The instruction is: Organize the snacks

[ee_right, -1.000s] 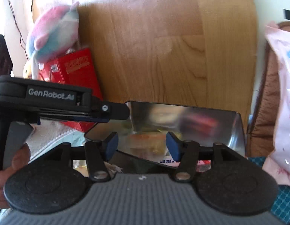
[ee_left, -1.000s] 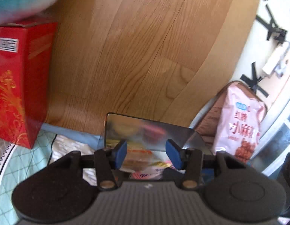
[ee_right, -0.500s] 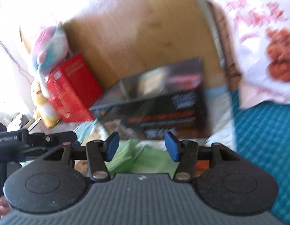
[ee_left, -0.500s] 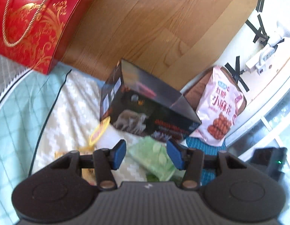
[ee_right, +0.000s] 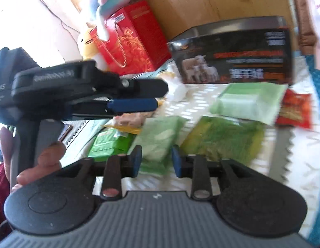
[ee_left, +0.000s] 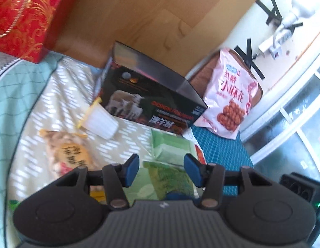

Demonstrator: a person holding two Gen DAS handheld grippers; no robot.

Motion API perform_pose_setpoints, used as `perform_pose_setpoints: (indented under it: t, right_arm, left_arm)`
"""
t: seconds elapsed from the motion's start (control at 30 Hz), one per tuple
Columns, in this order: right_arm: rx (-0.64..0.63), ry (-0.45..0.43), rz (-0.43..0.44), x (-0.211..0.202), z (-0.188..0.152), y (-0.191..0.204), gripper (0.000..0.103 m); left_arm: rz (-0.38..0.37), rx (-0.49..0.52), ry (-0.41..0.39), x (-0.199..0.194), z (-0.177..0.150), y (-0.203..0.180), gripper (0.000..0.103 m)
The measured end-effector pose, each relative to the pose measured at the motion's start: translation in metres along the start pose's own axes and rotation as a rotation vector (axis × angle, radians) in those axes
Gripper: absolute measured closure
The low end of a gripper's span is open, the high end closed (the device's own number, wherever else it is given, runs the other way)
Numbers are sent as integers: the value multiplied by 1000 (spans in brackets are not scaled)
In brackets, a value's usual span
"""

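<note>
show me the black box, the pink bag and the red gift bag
black box (ee_left: pixel 143 103): left wrist view, front face by the sheep picture
pink bag (ee_left: pixel 232 101): left wrist view, middle of its printed front
red gift bag (ee_right: pixel 131 41): right wrist view, gold-patterned front

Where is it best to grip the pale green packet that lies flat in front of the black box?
Probably its near short edge. The pale green packet lies flat and thin, so the right tool, its jaws just closing and empty, should come low from the front and pinch that edge.
</note>
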State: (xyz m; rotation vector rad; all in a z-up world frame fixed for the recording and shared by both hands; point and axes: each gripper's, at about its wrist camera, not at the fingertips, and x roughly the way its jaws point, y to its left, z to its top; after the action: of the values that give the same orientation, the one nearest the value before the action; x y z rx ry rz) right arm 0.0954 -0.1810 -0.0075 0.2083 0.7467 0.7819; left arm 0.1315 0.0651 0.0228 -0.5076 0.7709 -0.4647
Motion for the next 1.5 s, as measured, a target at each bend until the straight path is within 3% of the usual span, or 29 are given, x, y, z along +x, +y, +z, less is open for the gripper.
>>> perform_pose_setpoints:
  t: [0.07, 0.17, 0.3, 0.33, 0.43, 0.47, 0.5, 0.53, 0.57, 0.7, 0.87, 0.97, 1.1, 1.17, 1.3, 1.37, 1.43, 1.5]
  right_arm:
    - [60, -75, -43, -20, 3, -18, 59]
    - [164, -167, -121, -44, 11, -50, 59]
    - [249, -188, -165, -45, 21, -77, 59]
    - [258, -173, -173, -39, 23, -80, 59]
    - [277, -136, -127, -21, 22, -89, 73]
    - [286, -128, -100, -17, 20, -89, 84]
    - [291, -132, -94, -14, 19, -89, 84]
    - [273, -134, -99, -14, 19, -86, 86]
    - [248, -132, -108, -16, 20, -81, 97]
    - [125, -181, -159, -39, 18, -51, 97]
    - [-60, -234, -218, -70, 11, -11, 97]
    - [-215, -211, -256, -84, -5, 17, 99]
    - [-339, -118, -193, -84, -27, 43, 100]
    - [-378, -61, -145, -70, -38, 60, 100]
    - [-351, 82, -9, -32, -52, 81, 96]
    - [-310, 109, 36, -25, -52, 86, 94]
    - [-280, 76, 49, -32, -49, 85, 86]
    - [-254, 15, 40, -48, -45, 79, 65]
  left_arm:
    - [6, 14, 9, 9, 7, -5, 54]
    - [18, 22, 42, 33, 22, -8, 54]
    - [21, 3, 101, 65, 28, -8, 54]
    - [24, 2, 114, 71, 26, -7, 58]
    - [9, -3, 138, 82, 18, -5, 65]
    - [22, 12, 128, 80, 16, -6, 66]
    - [27, 19, 127, 78, 15, -7, 66]
    - [22, 11, 128, 77, 15, -7, 66]
    - [5, -1, 134, 75, 15, -7, 66]
    - [-58, 13, 118, 57, 8, -21, 64]
    - [-138, 39, 123, 28, -11, -36, 50]
    - [-160, 43, 152, 11, -31, -31, 41]
    - [-171, -4, 125, -28, -55, -4, 34]
    - [-167, -34, 90, -51, -63, 10, 27]
    - [-115, -93, 12, -92, -74, 35, 25]
    - [-101, -119, -14, -106, -77, 43, 25]
    - [-100, -128, -23, -114, -78, 49, 25]
    - [-104, -130, -12, -112, -81, 48, 25]
